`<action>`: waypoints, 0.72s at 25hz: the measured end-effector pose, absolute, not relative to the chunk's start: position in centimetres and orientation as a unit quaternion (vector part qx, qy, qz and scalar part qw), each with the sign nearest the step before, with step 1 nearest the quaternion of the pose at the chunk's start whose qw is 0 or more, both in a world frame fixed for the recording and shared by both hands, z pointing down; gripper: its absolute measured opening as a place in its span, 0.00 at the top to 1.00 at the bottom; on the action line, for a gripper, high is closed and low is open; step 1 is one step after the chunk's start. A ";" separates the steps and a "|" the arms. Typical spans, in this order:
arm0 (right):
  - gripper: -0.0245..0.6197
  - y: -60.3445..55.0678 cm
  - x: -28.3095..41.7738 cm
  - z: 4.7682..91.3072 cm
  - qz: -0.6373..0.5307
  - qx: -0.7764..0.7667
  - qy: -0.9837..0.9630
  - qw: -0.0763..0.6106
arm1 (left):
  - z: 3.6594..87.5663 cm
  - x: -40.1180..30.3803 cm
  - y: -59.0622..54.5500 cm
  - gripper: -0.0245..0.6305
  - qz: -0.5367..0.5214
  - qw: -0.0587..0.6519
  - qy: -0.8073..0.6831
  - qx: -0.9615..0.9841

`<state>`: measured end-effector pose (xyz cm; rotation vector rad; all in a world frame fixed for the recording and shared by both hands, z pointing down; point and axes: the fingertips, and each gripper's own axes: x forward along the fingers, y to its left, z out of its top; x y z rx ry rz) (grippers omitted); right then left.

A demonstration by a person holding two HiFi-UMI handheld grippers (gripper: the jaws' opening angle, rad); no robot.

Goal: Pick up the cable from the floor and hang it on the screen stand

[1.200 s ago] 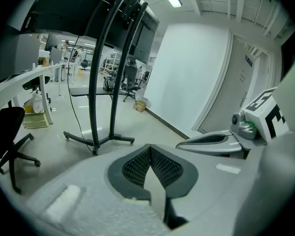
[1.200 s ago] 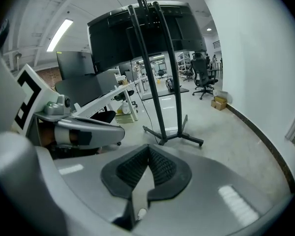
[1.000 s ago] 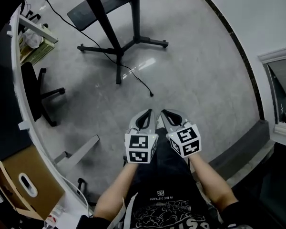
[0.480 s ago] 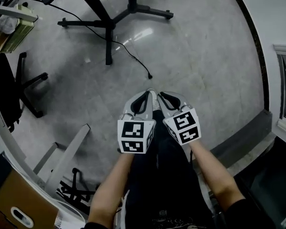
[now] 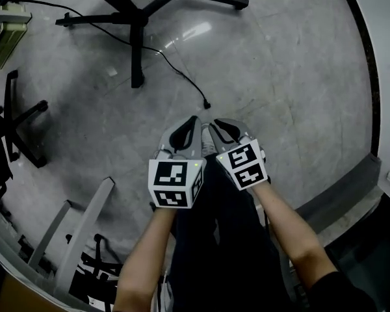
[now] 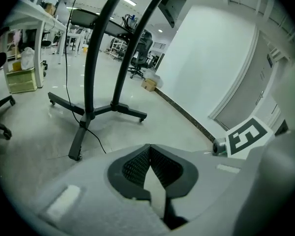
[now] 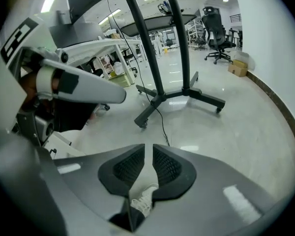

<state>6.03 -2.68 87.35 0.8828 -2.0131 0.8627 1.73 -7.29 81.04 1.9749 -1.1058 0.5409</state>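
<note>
A thin black cable (image 5: 175, 70) trails across the grey floor from the black screen stand's base (image 5: 136, 19) and ends in a small plug (image 5: 207, 104). Both grippers hang side by side just short of that plug, above the floor. My left gripper (image 5: 192, 121) is shut, its ribbed pads meeting with nothing between them. My right gripper (image 5: 216, 123) has just been opening; a narrow gap shows between its pads and nothing is in it. In the left gripper view the cable (image 6: 96, 137) runs off the stand leg (image 6: 77, 144). The right gripper view shows the cable (image 7: 162, 127) straight ahead of the right gripper (image 7: 148, 150).
An office chair's black base (image 5: 16, 132) stands at the left, with a grey desk frame (image 5: 78, 226) lower left. A dark baseboard (image 5: 367, 57) and white wall run along the right. A cardboard box (image 6: 148, 84) and another chair (image 7: 214, 23) sit far off by the wall.
Both grippers have sunk toward the floor and now sit closer to the cable's plug end. The right jaws have parted slightly; the left jaws stay closed.
</note>
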 end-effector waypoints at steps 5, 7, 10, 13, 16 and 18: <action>0.86 -3.1 6.7 94.9 0.341 0.335 -0.783 0.398 | 86.4 2.5 -8.4 0.96 0.216 0.385 -0.425 0.790; 0.85 -2.9 7.1 97.8 0.342 0.330 -0.781 0.405 | 88.7 2.5 -8.5 0.96 0.221 0.386 -0.426 0.788; 0.84 -2.2 7.8 101.8 0.351 0.324 -0.773 0.418 | 91.8 2.7 -8.4 0.96 0.227 0.390 -0.424 0.786; 0.83 -2.1 7.9 105.2 0.356 0.321 -0.770 0.421 | 94.4 3.1 -8.4 0.96 0.235 0.388 -0.419 0.786; 0.80 -1.4 7.9 108.6 0.364 0.315 -0.765 0.428 | 96.7 3.4 -8.8 0.96 0.233 0.386 -0.419 0.788; 0.78 -1.2 7.8 110.7 0.364 0.312 -0.762 0.435 | 98.0 3.3 -9.0 0.96 0.231 0.386 -0.419 0.789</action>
